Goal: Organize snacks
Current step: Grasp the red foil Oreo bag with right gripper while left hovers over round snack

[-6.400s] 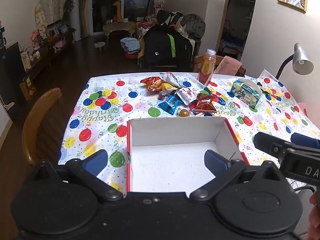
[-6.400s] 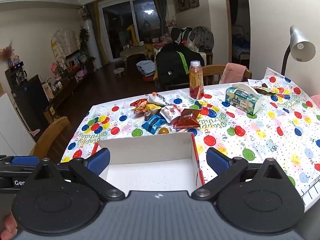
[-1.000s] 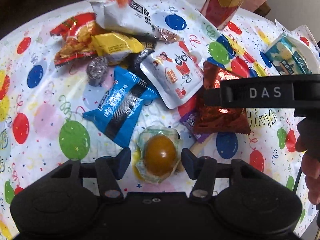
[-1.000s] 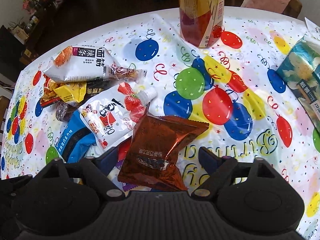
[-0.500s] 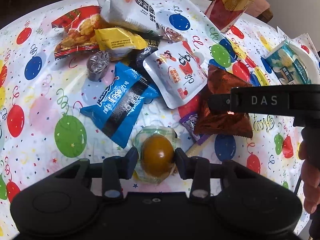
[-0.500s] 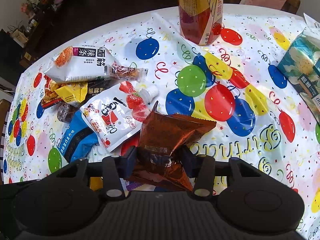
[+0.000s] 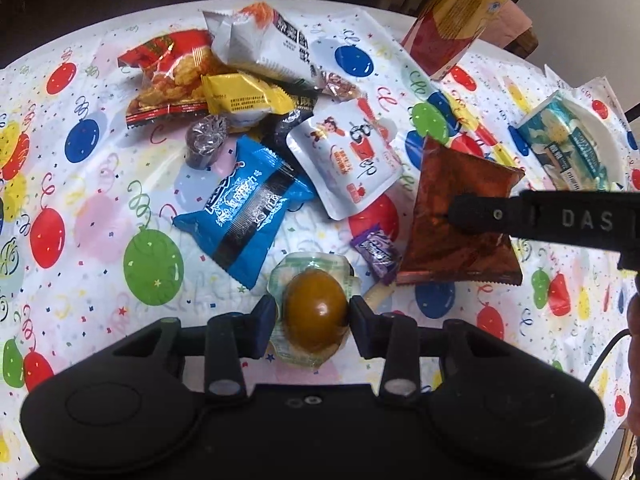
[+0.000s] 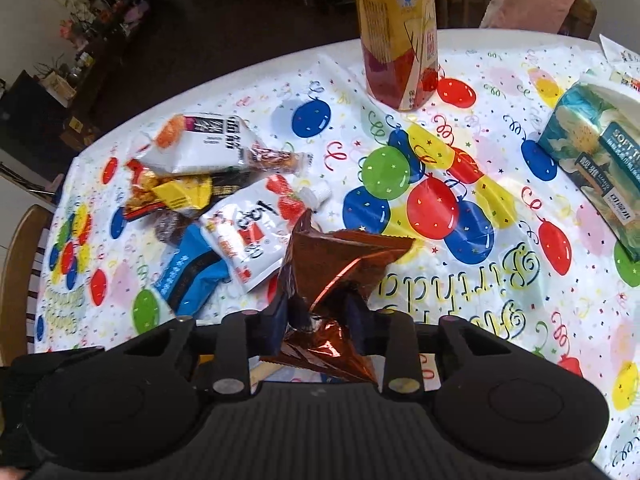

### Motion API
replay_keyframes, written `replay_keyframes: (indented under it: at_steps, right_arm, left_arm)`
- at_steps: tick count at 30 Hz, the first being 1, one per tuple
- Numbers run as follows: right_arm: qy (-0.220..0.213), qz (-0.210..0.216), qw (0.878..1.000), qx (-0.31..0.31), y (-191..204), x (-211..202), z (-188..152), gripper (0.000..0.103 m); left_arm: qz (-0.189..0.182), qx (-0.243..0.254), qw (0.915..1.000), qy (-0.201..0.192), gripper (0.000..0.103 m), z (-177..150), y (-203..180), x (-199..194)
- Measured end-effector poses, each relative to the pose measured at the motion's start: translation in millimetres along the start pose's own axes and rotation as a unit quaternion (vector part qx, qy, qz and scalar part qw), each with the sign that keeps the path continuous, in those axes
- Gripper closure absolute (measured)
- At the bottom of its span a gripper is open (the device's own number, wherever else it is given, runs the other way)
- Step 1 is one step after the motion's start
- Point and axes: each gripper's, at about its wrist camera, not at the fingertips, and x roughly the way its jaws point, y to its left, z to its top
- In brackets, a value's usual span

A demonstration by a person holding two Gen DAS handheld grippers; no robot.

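A brown egg in a clear wrapper (image 7: 316, 312) lies on the balloon tablecloth (image 7: 100, 216), and my left gripper (image 7: 314, 320) is shut on it from both sides. My right gripper (image 8: 318, 312) is shut on the red-brown foil packet (image 8: 340, 260), which is crumpled and tilted up off the cloth; the same packet (image 7: 452, 216) shows in the left wrist view under the right gripper's finger. Behind lie a blue packet (image 7: 244, 204), a white pouch (image 7: 348, 156), a yellow packet (image 7: 244, 96), a red crisps bag (image 7: 168, 76) and a white noodle bag (image 7: 264, 44).
A tall drink bottle (image 8: 396, 32) stands at the far table edge. A tissue pack (image 8: 600, 160) lies at the right. A small purple sweet (image 7: 376, 248) and a foil-wrapped round (image 7: 206, 140) lie among the snacks. A wooden chair (image 8: 20, 272) stands at the left.
Both grippers have closed: the left onto the wrapped egg, the right onto the red-brown packet, which has crumpled and lifted. Earlier still both hung open over an empty white box.
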Motion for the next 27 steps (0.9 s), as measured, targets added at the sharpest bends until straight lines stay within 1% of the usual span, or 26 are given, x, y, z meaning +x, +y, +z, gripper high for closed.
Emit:
replay_keyframes:
  at_steps: [1, 2, 5, 8, 9, 12, 18, 23, 24, 25, 26, 27]
  right_arm:
    - [-0.003, 0.003, 1.0, 0.0, 1, -4, -1, 0.086]
    - [-0.004, 0.006, 1.0, 0.002, 1, -8, -3, 0.09]
    - [-0.013, 0.006, 1.0, -0.002, 1, -18, -7, 0.092]
    - [-0.017, 0.007, 1.0, -0.009, 0, -25, -11, 0.092]
    - [-0.012, 0.008, 1.0, -0.008, -1, -25, -12, 0.092]
    - [-0.01, 0.002, 1.0, 0.017, -9, -25, -14, 0.092]
    - [0.002, -0.009, 0.999, 0.033, -16, -15, -15, 0.088]
    - [-0.001, -0.022, 0.999, 0.037, -20, -7, -14, 0.087]
    - [-0.003, -0.024, 0.999, 0.039, -21, -6, -14, 0.085]
    - [-0.002, -0.025, 0.999, 0.042, -22, -4, -13, 0.074]
    - [0.002, -0.025, 0.999, 0.045, -23, -2, -13, 0.052]
    - [0.004, -0.031, 0.998, 0.046, -23, 0, -12, 0.04]
  left_arm:
    - [-0.001, 0.001, 1.0, -0.002, 0.066, -1, -1, -3]
    - [-0.002, 0.003, 1.0, -0.004, 0.066, -2, -2, -6]
    - [-0.003, 0.008, 0.9999, -0.011, 0.066, -5, -4, -15]
    - [-0.003, 0.009, 0.9998, -0.017, 0.066, -9, -3, -24]
    - [-0.002, 0.009, 0.9998, -0.018, 0.066, -10, -3, -25]
    - [0.001, 0.011, 0.9997, -0.02, 0.066, -13, -2, -28]
    - [0.003, 0.01, 0.9997, -0.022, 0.066, -17, 1, -31]
    - [0.003, 0.007, 0.9997, -0.021, 0.065, -18, 2, -32]
    - [0.003, 0.007, 0.9997, -0.021, 0.066, -18, 1, -31]
    - [0.003, 0.007, 0.9997, -0.021, 0.066, -18, 1, -31]
    - [0.003, 0.007, 0.9997, -0.022, 0.066, -18, 1, -31]
    - [0.003, 0.007, 0.9997, -0.022, 0.066, -18, 1, -31]
